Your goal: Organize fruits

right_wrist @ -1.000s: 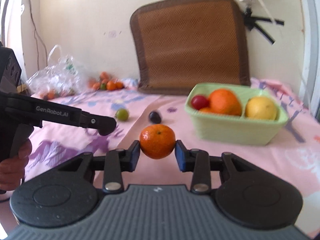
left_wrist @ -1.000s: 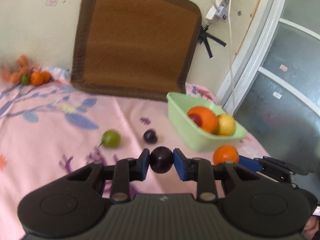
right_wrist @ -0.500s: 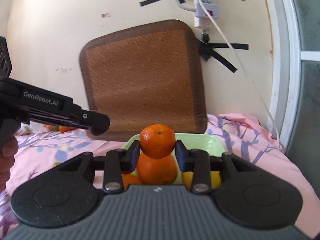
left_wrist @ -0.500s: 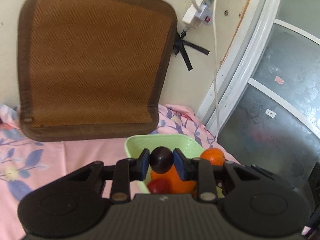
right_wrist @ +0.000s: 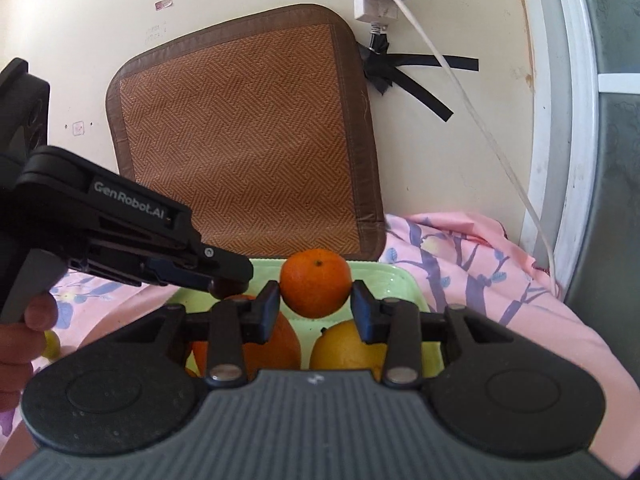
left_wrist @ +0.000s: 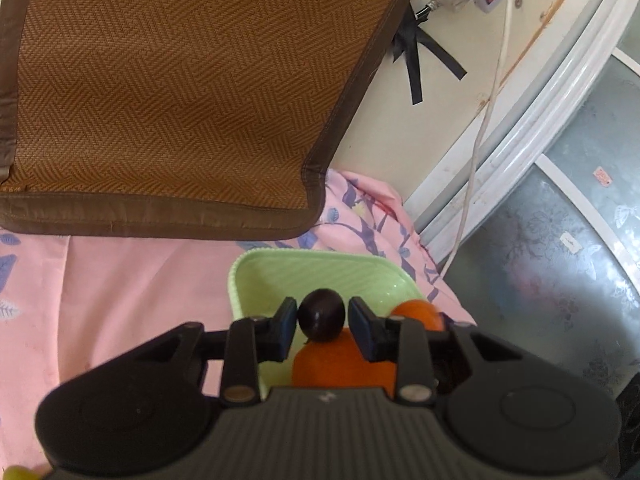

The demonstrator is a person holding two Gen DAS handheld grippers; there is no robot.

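**Release over the basket**

Your left gripper (left_wrist: pixel 322 322) and right gripper (right_wrist: pixel 315 301) both hang over the green basket (left_wrist: pixel 256 268). Their jaws have just been opening: gaps show beside the dark plum (left_wrist: pixel 322 315) and the small glossy orange (right_wrist: pixel 315 282), so neither is clamped. Next, spread wider so each fruit drops among the fruit already inside.

Left hand-held gripper (left_wrist: pixel 322 325): black body, ribbed grey top, blue pads, silver screws. Right hand-held gripper (right_wrist: pixel 314 305): same build. White "GenRobot.AI" lettering on left one's side.
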